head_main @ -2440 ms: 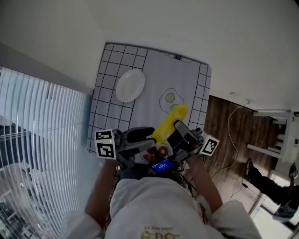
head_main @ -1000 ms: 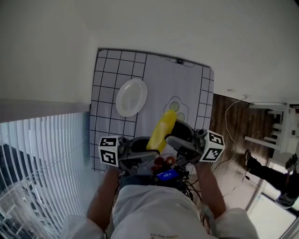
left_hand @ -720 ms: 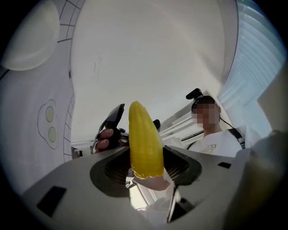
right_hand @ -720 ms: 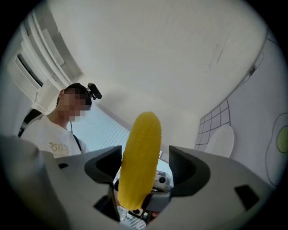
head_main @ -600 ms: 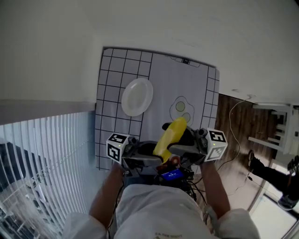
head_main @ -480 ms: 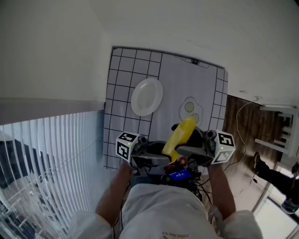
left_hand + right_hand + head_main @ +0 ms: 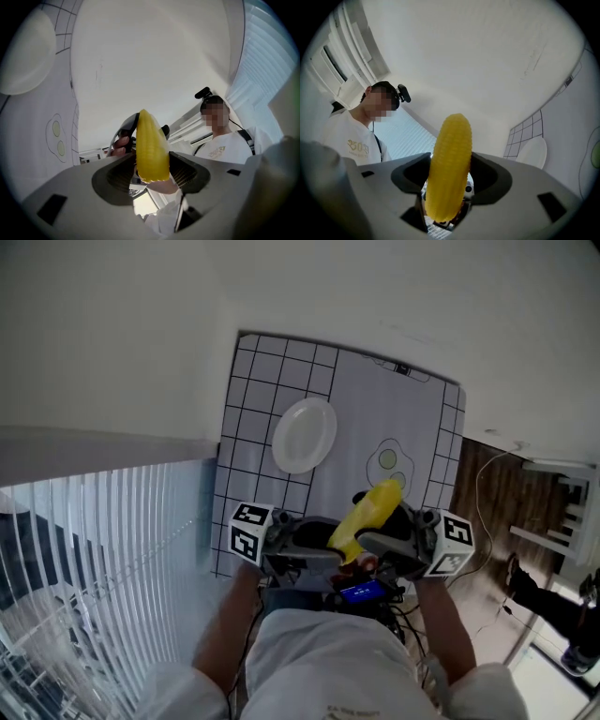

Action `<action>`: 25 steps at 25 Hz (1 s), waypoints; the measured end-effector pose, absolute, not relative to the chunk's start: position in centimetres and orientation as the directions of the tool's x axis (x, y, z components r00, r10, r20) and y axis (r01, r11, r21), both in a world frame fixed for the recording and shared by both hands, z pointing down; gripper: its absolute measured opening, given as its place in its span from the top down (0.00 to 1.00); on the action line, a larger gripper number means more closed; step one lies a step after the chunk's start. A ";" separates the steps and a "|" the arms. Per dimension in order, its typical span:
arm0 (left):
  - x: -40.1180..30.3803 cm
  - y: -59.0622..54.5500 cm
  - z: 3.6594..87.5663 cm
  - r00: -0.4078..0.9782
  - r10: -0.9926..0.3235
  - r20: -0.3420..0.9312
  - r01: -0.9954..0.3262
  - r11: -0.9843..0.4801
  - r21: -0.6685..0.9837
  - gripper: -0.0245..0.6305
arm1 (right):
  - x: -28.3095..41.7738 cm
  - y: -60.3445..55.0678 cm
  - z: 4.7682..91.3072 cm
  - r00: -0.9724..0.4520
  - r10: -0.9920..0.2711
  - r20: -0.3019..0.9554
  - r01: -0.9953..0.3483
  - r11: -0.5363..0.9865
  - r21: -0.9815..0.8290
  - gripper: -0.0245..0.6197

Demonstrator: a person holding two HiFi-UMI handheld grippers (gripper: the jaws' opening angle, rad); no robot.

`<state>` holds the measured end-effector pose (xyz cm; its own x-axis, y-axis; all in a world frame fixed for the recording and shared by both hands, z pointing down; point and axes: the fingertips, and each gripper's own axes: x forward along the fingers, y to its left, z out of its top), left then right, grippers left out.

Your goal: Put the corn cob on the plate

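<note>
A yellow corn cob (image 7: 361,519) hangs close to my body, above the near edge of the checked mat (image 7: 375,399). My left gripper (image 7: 326,546) and right gripper (image 7: 372,542) face each other with the cob between them. In the left gripper view the cob's (image 7: 151,150) blunt end sits between the pads of the left gripper (image 7: 151,171), which touch both its sides. The right gripper's (image 7: 450,174) jaws have just been closing, with the cob (image 7: 450,164) between them and touching both pads. The white plate (image 7: 304,434) lies empty on the mat, far left.
A fried-egg print (image 7: 389,463) marks the mat right of the plate. Window blinds (image 7: 103,559) fill the left side. At the right lie a wooden floor (image 7: 478,493), a white cable and furniture legs. A phone screen (image 7: 359,592) glows at my waist.
Both grippers and the cob sit a little further right in the picture, and the cob leans more to the right than a second ago. The plate has not moved on the mat.
</note>
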<state>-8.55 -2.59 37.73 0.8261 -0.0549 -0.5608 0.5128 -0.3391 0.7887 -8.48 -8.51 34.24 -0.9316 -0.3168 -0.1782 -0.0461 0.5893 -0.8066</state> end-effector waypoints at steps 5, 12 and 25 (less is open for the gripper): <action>-9.4 -4.5 39.8 0.899 -0.146 -0.412 0.321 -0.418 0.850 0.61 | -8.1 -10.2 34.8 -0.952 -0.297 -0.075 -0.144 0.651 -0.745 0.56; -10.6 -6.7 43.4 0.944 -0.282 -0.173 0.009 -0.500 0.866 0.63 | -7.7 -12.7 36.1 -0.953 -0.300 0.030 -0.234 0.674 -0.701 0.56; -14.1 -8.6 45.7 0.892 -0.450 0.051 -0.350 -0.614 0.708 0.94 | -11.9 -15.2 40.2 -0.911 -0.190 0.367 -0.332 0.866 -0.374 0.56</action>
<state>-14.08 -8.59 45.66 0.8916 -0.4500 0.0510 -0.3502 -0.6138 0.7075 -11.89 -15.21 40.19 -0.9106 -0.1901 0.3670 -0.3317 0.8659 -0.3745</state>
